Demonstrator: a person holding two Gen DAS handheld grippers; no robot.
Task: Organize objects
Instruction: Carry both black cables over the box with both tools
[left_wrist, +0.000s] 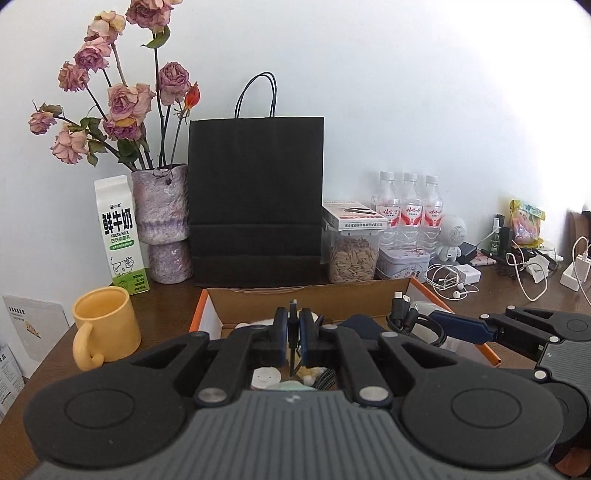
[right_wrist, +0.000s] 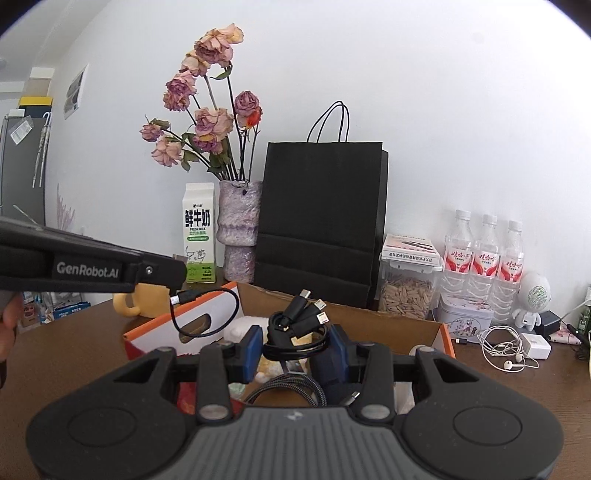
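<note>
Left tool (left_wrist: 294, 334) pinching thin black cable (right_wrist: 207, 314); right tool (right_wrist: 295, 349) apparently gripping bundled multi-plug cable (right_wrist: 295, 325), above cardboard box (right_wrist: 369, 321) at 6 o'clock.

We held the left gripper (left_wrist: 294, 334) over the box (left_wrist: 424, 286), its pads pinched on a thin cable (right_wrist: 207, 314). Our right gripper (right_wrist: 295, 350) hung beside it over the box, clamping a cable bundle (right_wrist: 295, 328).

We look forward from both wrists, low and close above the open cardboard box (left_wrist: 413, 291) (right_wrist: 406, 325), facing the wall. Both views share the black paper bag (left_wrist: 255, 199) (right_wrist: 321, 218).
</note>
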